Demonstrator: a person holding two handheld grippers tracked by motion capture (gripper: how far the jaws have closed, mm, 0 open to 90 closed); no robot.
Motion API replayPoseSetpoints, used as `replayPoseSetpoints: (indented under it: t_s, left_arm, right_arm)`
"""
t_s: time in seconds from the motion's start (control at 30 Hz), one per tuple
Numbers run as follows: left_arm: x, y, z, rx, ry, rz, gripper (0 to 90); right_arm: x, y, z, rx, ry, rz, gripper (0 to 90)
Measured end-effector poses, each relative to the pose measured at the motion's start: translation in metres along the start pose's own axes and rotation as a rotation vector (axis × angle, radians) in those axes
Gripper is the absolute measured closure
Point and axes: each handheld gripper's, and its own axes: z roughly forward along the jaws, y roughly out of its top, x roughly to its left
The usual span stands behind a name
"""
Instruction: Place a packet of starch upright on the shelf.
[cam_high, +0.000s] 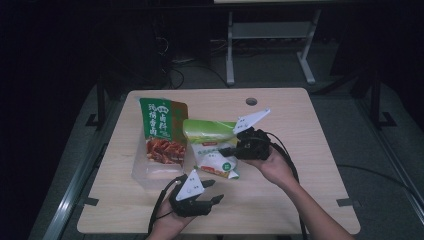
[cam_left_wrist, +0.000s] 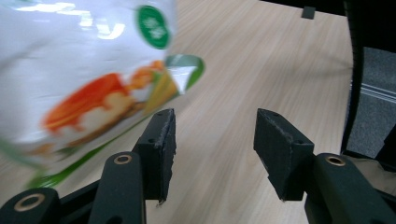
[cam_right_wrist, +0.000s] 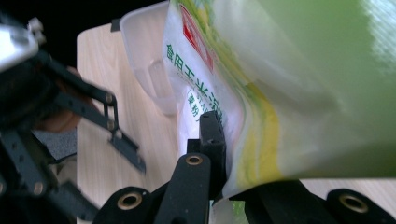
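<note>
Mid-frame, right gripper (cam_high: 239, 146) jaws clamp the white pouch (cam_high: 216, 161), not yet in the tub (cam_high: 142, 172); left gripper (cam_high: 212, 192) jaws gape, empty.

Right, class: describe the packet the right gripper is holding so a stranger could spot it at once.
On the wooden table, look just right of the clear plastic tub. The white-and-green packet, clamped by the right gripper, has a lime-green top, unlike the dark green packet standing in the tub.
</note>
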Motion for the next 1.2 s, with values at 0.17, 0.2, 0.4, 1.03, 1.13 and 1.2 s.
replayPoseSetpoints:
  t_s: [0.17,0.2,0.4,1.03,1.13,1.2]
  left_arm:
    - [-0.006,0.0,0.003,-0.001,-0.018,-0.004,46.2]
    - [-0.006,0.0,0.003,0.005,-0.021,0.002,45.9]
    - [-0.007,-0.001,0.002,0.001,-0.022,0.028,44.3]
    - [-0.008,-0.003,-0.002,-0.025,-0.02,0.009,43.8]
    - [-0.007,-0.003,-0.003,-0.024,-0.019,0.012,43.8]
    - [-0.007,-0.003,-0.003,-0.027,-0.016,0.01,43.7]
  right_arm:
    - [0.003,0.021,0.008,-0.008,0.04,-0.018,88.7]
    - [0.004,0.024,0.01,-0.011,0.045,-0.019,88.7]
    - [0.011,0.05,0.023,-0.015,0.075,-0.06,88.7]
    - [0.031,0.1,0.075,-0.02,0.151,-0.09,88.7]
    - [0.032,0.104,0.083,-0.014,0.163,-0.099,88.7]
    - [0.033,0.106,0.089,-0.007,0.166,-0.107,88.7]
